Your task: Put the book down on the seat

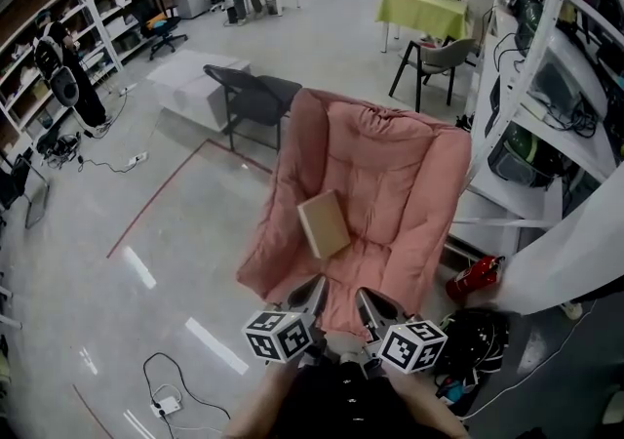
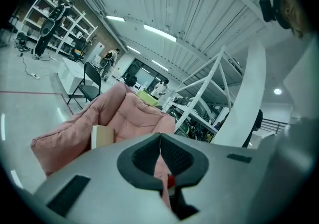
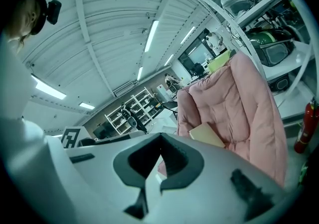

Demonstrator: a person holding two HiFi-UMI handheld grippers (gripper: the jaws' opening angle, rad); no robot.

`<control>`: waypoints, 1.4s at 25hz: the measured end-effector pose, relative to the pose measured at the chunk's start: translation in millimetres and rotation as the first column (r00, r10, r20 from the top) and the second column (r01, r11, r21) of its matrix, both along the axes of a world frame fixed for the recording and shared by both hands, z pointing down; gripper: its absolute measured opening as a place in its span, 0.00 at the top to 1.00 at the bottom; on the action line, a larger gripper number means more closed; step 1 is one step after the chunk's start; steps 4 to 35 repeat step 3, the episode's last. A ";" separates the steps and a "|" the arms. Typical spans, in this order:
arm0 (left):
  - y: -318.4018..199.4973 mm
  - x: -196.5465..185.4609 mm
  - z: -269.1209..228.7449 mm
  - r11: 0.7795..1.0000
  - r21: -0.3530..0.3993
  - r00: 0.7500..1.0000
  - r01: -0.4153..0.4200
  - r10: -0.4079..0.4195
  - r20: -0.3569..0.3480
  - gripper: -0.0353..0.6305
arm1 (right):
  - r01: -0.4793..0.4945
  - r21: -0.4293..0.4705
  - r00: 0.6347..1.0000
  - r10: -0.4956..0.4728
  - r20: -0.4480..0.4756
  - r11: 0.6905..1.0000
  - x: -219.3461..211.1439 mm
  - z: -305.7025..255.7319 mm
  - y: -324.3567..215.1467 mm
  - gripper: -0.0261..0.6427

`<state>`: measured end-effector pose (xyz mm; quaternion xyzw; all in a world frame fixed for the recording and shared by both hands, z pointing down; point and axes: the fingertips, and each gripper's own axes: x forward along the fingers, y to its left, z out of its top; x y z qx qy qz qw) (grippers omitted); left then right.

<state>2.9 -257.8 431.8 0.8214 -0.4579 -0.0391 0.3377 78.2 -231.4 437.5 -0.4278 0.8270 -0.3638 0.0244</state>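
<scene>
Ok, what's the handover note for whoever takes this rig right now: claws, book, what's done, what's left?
Left claw: shut, empty, low by the chair's front edge.
Right claw: shut, empty, next to the left one.
Book: resting on the seat of the pink chair, toward the left in the head view, clear of both claws.
Done: the book is down on the seat.
Left: apparently nothing; back away without touching it.

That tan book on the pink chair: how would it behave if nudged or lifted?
The book keeps straight, flat edges, so it is probably stiff, not floppy. The quilted seat cushion looks soft, so a push would likely drag, not slide it. Lying slanted on that slope, it might tip.
</scene>
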 end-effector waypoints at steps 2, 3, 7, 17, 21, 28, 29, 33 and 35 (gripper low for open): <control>1.1 3.1 2.1 1.000 -0.006 1.000 -0.013 0.013 0.002 0.93 | 0.003 0.002 1.000 -0.003 -0.002 1.000 -0.4 -0.4 2.4 0.94; 1.8 5.0 3.3 1.000 -0.010 1.000 -0.021 0.021 0.004 0.93 | 0.004 0.002 1.000 -0.004 -0.004 1.000 -0.4 -0.3 3.8 0.94; 1.8 5.0 3.3 1.000 -0.010 1.000 -0.021 0.021 0.004 0.93 | 0.004 0.002 1.000 -0.004 -0.004 1.000 -0.4 -0.3 3.8 0.94; 1.8 5.0 3.3 1.000 -0.010 1.000 -0.021 0.021 0.004 0.93 | 0.004 0.002 1.000 -0.004 -0.004 1.000 -0.4 -0.3 3.8 0.94; 1.8 5.0 3.3 1.000 -0.010 1.000 -0.021 0.021 0.004 0.93 | 0.004 0.002 1.000 -0.004 -0.004 1.000 -0.4 -0.3 3.8 0.94; 1.8 5.0 3.3 1.000 -0.010 1.000 -0.021 0.021 0.004 0.93 | 0.004 0.002 1.000 -0.004 -0.004 1.000 -0.4 -0.3 3.8 0.94; 1.8 5.0 3.3 1.000 -0.010 1.000 -0.021 0.021 0.004 0.93 | 0.004 0.002 1.000 -0.004 -0.004 1.000 -0.4 -0.3 3.8 0.94; 1.8 5.0 3.3 1.000 -0.010 1.000 -0.021 0.021 0.004 0.93 | 0.004 0.002 1.000 -0.004 -0.004 1.000 -0.4 -0.3 3.8 0.94; 1.8 5.0 3.3 1.000 -0.010 1.000 -0.021 0.021 0.004 0.93 | 0.004 0.002 1.000 -0.004 -0.004 1.000 -0.4 -0.3 3.8 0.94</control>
